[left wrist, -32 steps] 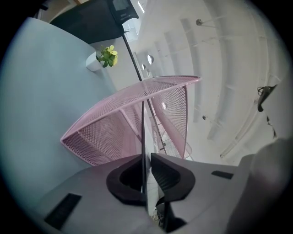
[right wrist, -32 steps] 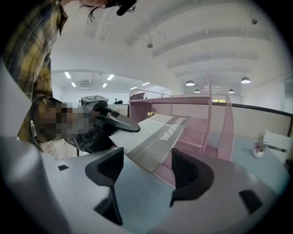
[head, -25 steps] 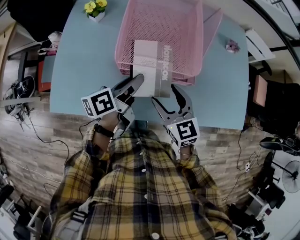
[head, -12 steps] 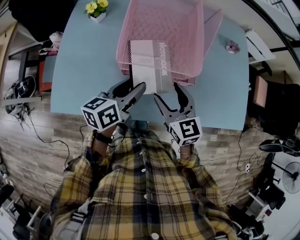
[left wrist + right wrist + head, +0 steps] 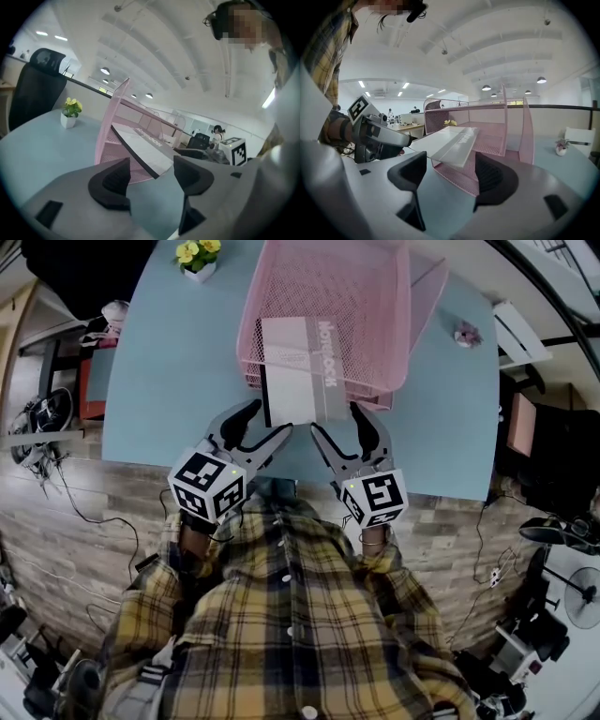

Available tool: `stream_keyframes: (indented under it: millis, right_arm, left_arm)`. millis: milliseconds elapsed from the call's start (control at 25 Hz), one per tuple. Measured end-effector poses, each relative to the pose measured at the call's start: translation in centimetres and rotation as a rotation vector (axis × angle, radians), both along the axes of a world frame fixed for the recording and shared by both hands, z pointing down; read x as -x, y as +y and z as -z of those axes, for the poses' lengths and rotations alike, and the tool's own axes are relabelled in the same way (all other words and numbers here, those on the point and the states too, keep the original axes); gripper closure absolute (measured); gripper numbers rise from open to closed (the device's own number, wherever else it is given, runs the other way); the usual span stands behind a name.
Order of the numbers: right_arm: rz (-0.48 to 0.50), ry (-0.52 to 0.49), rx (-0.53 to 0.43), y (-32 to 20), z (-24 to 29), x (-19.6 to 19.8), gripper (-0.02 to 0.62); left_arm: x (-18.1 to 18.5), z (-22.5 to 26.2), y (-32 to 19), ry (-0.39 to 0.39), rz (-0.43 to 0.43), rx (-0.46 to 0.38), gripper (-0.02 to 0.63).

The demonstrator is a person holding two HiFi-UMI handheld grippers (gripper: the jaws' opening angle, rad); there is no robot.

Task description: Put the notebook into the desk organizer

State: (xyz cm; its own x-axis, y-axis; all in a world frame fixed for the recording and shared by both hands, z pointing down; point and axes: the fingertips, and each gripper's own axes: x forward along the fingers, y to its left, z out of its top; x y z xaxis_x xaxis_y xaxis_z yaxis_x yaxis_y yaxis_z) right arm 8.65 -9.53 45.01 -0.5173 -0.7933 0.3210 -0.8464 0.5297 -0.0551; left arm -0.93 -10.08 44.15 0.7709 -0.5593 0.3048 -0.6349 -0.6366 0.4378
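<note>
The notebook [image 5: 298, 371] lay partly inside the pink desk organizer [image 5: 375, 296], long side pointing away, near end sticking out just ahead of both grippers. The left gripper [image 5: 270, 418] had just opened its fingers wide, nothing between them. The right gripper [image 5: 339, 420] had wide, empty fingers too.

Desk organizer [image 5: 361, 296] sits mid-table [image 5: 169, 371] toward the far edge, with its open front facing me. Notebook [image 5: 298, 371] lies lengthwise in it and rests on the front lip. Its near end sticks out over the table on my side. I can't tell which tier it's in. Flower pot [image 5: 197, 257] is at the far edge, left of the organizer. Small ornament [image 5: 466, 333] is on the table to the organizer's right, well apart. Chair [image 5: 35, 89] stands beyond the table's far left.
</note>
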Motion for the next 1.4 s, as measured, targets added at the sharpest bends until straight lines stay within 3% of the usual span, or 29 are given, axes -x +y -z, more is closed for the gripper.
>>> stream_keyframes:
  millis: [160, 360, 560, 720, 1400]
  right_arm:
    - [0.004, 0.001, -0.003, 0.0, 0.0, 0.0, 0.287]
    - [0.009, -0.002, -0.006, 0.0, 0.2, 0.0, 0.289]
    - [0.004, 0.004, -0.010, 0.1, 0.2, -0.1, 0.309]
    - [-0.018, 0.013, -0.026, -0.2, 0.5, -0.5, 0.373]
    - [-0.057, 0.115, -0.079, -2.0, 1.0, -0.6, 0.417]
  left_arm:
    - [0.0, -0.3, 0.6, -0.105, -0.033, -0.091, 0.323]
    - [0.2, -0.3, 0.6, -0.211, -0.038, -0.181, 0.394]
    - [0.1, 0.0, 0.4, -0.228, -0.027, -0.207, 0.420]
    - [0.0, 0.2, 0.0, -0.256, -0.021, -0.236, 0.426]
    - [0.0, 0.5, -2.5, -0.343, 0.045, -0.307, 0.457]
